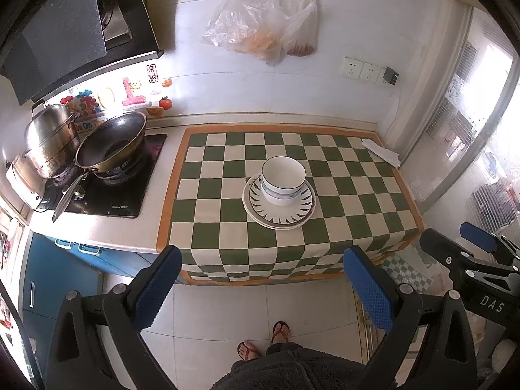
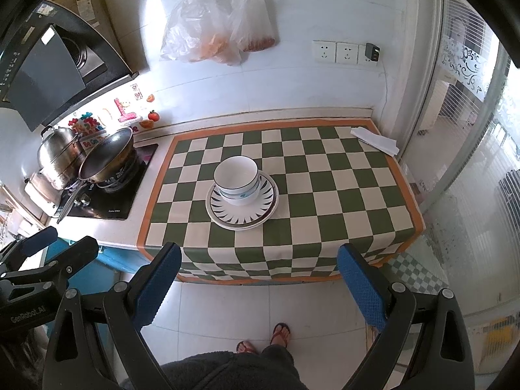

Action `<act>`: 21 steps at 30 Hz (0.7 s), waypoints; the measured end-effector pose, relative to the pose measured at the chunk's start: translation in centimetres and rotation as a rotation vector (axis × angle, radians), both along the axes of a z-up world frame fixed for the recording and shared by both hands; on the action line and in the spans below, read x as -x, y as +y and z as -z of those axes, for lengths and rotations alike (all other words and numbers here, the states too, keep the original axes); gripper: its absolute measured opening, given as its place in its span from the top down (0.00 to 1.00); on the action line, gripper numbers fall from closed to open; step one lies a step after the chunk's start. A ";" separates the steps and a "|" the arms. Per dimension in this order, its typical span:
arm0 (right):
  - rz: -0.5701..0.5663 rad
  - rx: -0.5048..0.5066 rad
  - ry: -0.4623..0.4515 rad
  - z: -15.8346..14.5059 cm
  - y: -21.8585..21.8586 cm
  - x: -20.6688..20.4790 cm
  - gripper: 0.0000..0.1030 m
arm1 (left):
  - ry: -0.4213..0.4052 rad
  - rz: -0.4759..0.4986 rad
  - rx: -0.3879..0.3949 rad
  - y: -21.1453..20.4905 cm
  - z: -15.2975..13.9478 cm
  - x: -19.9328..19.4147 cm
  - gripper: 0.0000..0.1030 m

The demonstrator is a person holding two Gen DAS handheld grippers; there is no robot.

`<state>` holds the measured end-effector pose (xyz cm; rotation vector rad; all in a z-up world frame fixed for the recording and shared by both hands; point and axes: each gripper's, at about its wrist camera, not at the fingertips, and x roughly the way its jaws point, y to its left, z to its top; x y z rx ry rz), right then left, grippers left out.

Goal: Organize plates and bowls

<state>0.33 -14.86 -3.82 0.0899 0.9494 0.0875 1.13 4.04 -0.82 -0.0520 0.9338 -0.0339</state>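
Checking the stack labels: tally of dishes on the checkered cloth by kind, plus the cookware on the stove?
Bowls: 1, the white bowl sitting on the plates.
Plates: 2 by the visible rims, patterned plate over a plain lower plate; any more beneath cannot be told.
Woks: 1, dark wok.
Steel pots: 1, lidded pot.
Total: 5.

A white bowl point(image 2: 236, 180) sat on stacked plates point(image 2: 242, 206) near the middle of the worktop point(image 2: 341, 195), which wore a green-and-cream checked cloth. A folded white cloth point(image 2: 375, 140) lay at its far right corner. The right gripper point(image 2: 259, 280) hung short of the near edge, blue-padded fingers point(image 2: 158, 284) spread wide, nothing between them. The left gripper point(image 2: 48, 253) showed at the left.
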 end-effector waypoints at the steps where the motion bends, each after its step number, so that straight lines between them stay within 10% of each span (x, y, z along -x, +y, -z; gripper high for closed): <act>1: 0.001 0.003 -0.001 0.0 0.0 0.0 0.04 | 0.002 0.000 -0.002 -0.1 0.1 0.0 0.01; 21: 0.013 -0.005 -0.005 -0.4 -0.8 -0.4 0.04 | -0.032 -0.001 -0.016 -0.3 0.0 0.0 0.01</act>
